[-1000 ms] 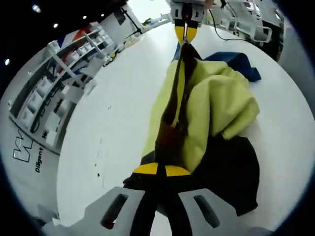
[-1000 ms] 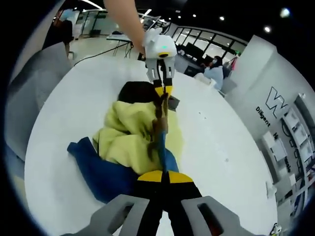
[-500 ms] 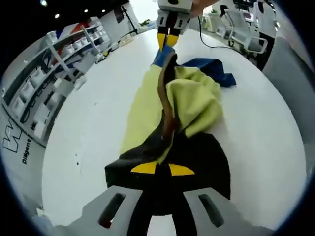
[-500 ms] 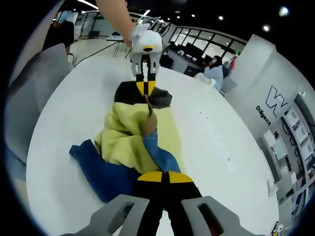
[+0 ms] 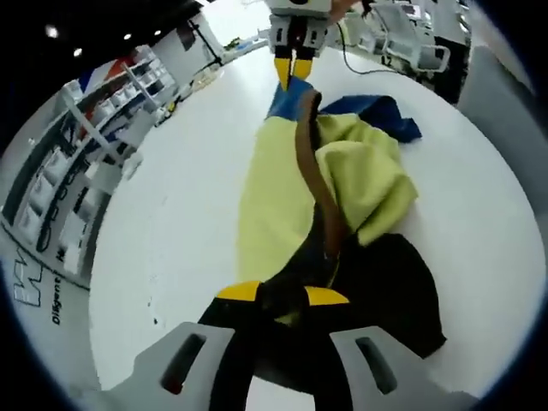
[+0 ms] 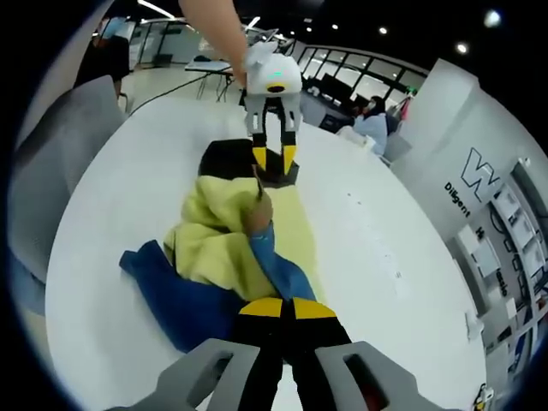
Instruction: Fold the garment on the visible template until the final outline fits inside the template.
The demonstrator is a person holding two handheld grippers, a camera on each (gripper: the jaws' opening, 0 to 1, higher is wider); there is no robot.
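Garment [image 5: 342, 171]: yellow, blue and black, stretched across white desk [image 5: 171, 214], brown strap along its top.
Left gripper [image 5: 272, 296]: fingers parted at black end of garment, grip impossible to tell.
Right gripper [image 6: 281, 308]: fingers closed on blue end of garment.
Shelving [image 5: 77, 145]: beyond desk edge.

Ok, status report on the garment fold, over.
Left tongs open over the black end. Right tongs shut on garment, blue end. Cloth bunched on white table, not folded flat.
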